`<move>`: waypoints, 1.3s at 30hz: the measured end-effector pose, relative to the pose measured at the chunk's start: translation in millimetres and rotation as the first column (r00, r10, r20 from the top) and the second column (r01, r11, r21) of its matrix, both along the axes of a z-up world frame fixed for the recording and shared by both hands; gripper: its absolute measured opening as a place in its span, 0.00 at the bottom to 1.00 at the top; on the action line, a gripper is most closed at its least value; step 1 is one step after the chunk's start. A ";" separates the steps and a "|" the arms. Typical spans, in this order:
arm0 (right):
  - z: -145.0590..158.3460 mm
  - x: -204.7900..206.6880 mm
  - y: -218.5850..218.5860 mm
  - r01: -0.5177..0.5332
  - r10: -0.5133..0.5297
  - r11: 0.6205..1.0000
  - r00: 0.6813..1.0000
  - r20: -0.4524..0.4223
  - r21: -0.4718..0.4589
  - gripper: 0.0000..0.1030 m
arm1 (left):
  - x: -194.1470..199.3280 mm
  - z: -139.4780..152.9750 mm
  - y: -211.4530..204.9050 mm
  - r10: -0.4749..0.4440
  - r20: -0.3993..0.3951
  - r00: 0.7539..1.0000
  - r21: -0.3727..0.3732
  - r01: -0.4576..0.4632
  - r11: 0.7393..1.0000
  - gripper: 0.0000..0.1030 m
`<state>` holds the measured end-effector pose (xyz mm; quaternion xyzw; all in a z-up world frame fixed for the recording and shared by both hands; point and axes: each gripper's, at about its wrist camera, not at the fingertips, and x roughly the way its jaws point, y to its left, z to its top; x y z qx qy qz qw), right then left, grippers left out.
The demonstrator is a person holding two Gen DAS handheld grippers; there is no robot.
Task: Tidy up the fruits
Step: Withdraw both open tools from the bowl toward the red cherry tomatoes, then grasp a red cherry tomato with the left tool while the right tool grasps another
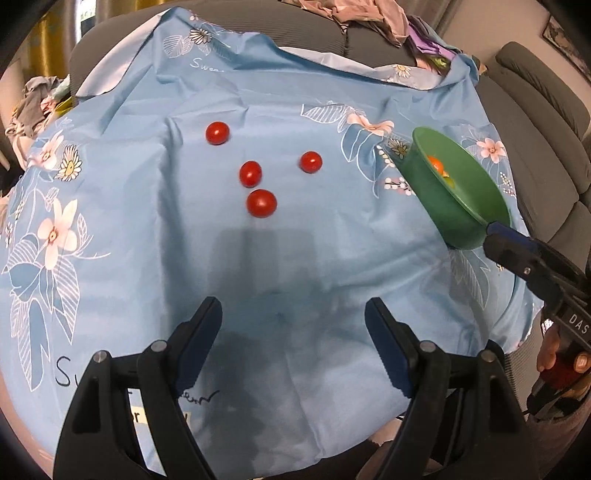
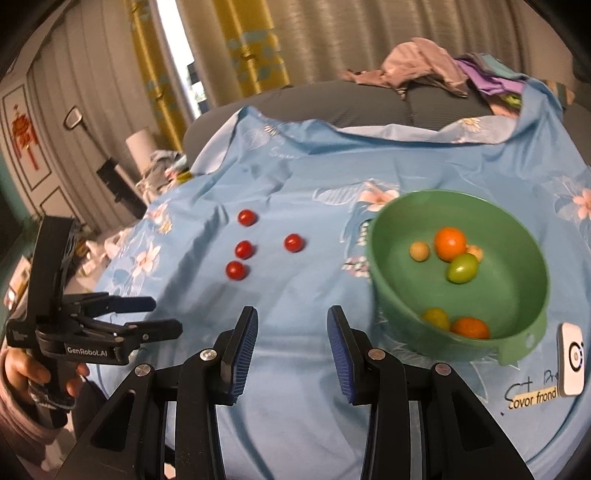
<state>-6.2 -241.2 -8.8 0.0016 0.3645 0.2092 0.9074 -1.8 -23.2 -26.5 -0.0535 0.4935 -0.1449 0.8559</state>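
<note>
Several red cherry tomatoes (image 1: 261,203) lie on the blue floral cloth (image 1: 295,258); they also show in the right wrist view (image 2: 235,270). A green bowl (image 2: 509,291) holds orange (image 2: 450,243), green (image 2: 461,268) and yellow fruits. In the left wrist view the bowl (image 1: 461,199) is tilted, with the right gripper's fingers (image 1: 506,236) at its rim. My left gripper (image 1: 293,332) is open and empty, short of the tomatoes; it also shows in the right wrist view (image 2: 147,315). My right gripper (image 2: 291,350) is open with nothing between its pads, left of the bowl.
A white card (image 2: 571,358) lies on the cloth right of the bowl. A grey sofa (image 1: 535,92) with piled clothes (image 1: 369,18) stands behind and to the right. More clothes (image 1: 33,99) lie at the left. Curtains (image 2: 251,48) hang at the back.
</note>
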 end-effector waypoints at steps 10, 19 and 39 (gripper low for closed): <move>-14.5 12.6 30.6 -0.054 0.052 0.998 0.997 -0.060 -0.035 0.38 | -0.5 -13.1 24.6 0.042 -0.018 0.999 -0.025 -0.043 0.999 0.78; -26.3 27.6 41.8 -0.063 0.059 0.997 0.993 -0.101 -0.036 0.38 | 19.4 -17.8 25.7 0.045 -0.007 0.999 -0.023 -0.045 0.999 0.77; -50.3 70.6 42.1 -0.041 0.040 0.999 0.984 -0.172 -0.003 0.38 | 103.6 -34.9 -9.0 -0.033 -0.012 0.999 0.043 0.034 0.999 0.51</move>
